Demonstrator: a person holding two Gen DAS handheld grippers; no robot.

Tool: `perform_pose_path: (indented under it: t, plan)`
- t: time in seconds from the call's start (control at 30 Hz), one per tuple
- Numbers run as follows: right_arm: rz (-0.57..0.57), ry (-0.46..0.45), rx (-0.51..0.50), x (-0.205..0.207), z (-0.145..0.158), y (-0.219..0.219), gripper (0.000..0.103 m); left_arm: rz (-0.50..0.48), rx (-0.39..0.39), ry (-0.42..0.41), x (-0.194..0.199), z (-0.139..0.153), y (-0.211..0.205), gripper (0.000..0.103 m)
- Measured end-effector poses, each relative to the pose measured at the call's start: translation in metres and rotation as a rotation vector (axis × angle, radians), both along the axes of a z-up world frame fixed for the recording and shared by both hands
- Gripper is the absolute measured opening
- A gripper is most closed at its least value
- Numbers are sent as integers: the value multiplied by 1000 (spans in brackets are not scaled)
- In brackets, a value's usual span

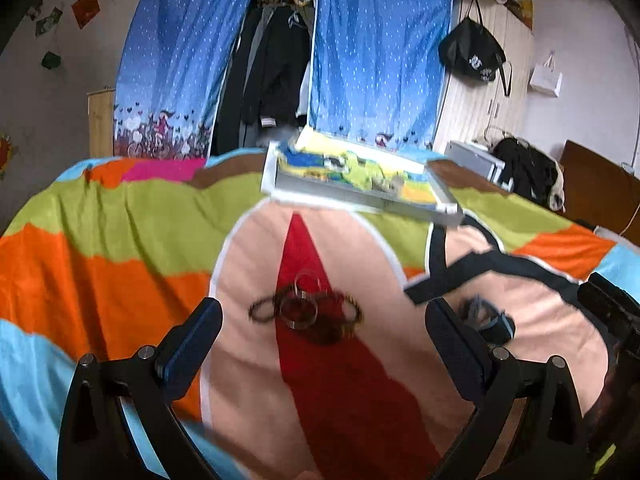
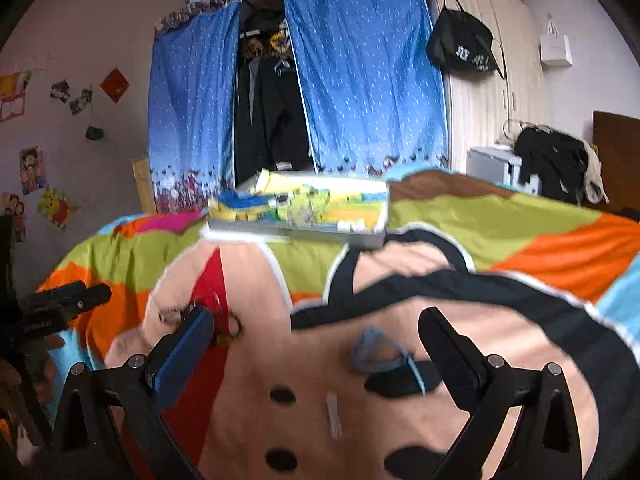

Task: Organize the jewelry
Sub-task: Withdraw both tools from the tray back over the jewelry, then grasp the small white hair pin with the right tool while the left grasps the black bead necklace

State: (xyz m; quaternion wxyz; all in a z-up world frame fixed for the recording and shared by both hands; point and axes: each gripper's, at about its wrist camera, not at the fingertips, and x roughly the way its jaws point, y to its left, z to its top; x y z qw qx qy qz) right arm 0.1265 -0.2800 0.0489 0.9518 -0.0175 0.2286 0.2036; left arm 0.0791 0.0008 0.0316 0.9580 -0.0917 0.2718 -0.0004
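Item: bracelets (image 1: 306,312), 1 tangled cluster on the bedspread (image 1: 100,232), between the spread fingers of the left gripper (image 1: 324,332). Right gripper (image 2: 320,340): released, empty, over a blue band (image 2: 378,350). Advice: close on 1 piece only. Tray (image 1: 360,196): far edge, contents blurred.

Shiny metal rings (image 1: 299,309); matt cloth bedspread (image 1: 120,216).

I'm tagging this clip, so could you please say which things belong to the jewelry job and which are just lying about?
Job: pile of bracelets, blue bracelet, tray.

Lying about: bedspread, curtains, hanging clothes, black bag.
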Motion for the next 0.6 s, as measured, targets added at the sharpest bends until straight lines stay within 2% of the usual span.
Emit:
perform_pose_path:
  t: [0.13,0.33,0.6]
  plan:
    - [2,80,-22,-9,-29,1,103,-7,-18,48,-13,-22,-5,99]
    - [-9,230,2,-6,-69,2,103,-24,-1,119,-15,-42,-8,99]
    - [59,343,50,10,-95,11,103,-18,31,178,-10,-63,-2,99]
